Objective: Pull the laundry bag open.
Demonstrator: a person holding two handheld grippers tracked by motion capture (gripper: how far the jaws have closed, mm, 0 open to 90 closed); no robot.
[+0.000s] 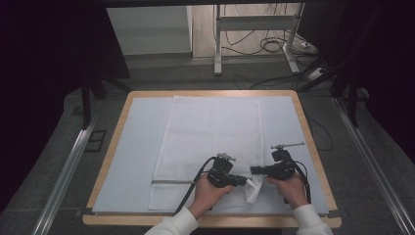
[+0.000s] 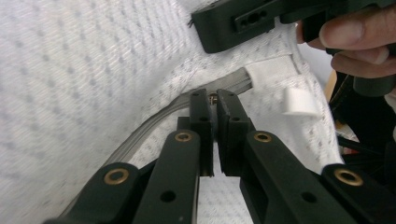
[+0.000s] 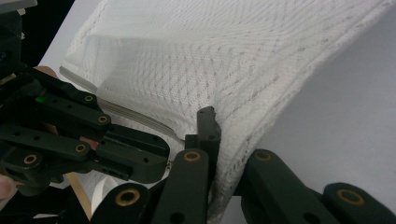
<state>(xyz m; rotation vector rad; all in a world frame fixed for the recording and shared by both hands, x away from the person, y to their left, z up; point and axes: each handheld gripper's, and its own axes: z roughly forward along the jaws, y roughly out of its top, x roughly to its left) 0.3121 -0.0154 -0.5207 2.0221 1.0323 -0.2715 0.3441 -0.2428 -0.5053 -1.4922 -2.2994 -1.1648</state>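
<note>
A white mesh bag (image 1: pixel 210 132) lies flat on the pale blue mat (image 1: pixel 132 152), with a grey zipper (image 1: pixel 171 181) running along its near end. Its near right corner (image 1: pixel 252 190) is bunched up and raised between the two grippers. My left gripper (image 1: pixel 243 181) points right and is shut on the small metal zipper pull (image 2: pixel 213 97), at the end of the grey zipper tape (image 2: pixel 154 123). My right gripper (image 1: pixel 253 170) points left, facing it closely, and is shut on the mesh fabric (image 3: pixel 243 93) beside the zipper. The fabric hides its right jaw in the right gripper view.
The mat covers a wood-rimmed table (image 1: pixel 110 147). A white tab (image 2: pixel 299 101) sticks out of the bag's seam near the zipper end. Beyond the table are a desk frame (image 1: pixel 218 44), floor cables (image 1: pixel 271 46) and metal rails (image 1: pixel 66 171) on both sides.
</note>
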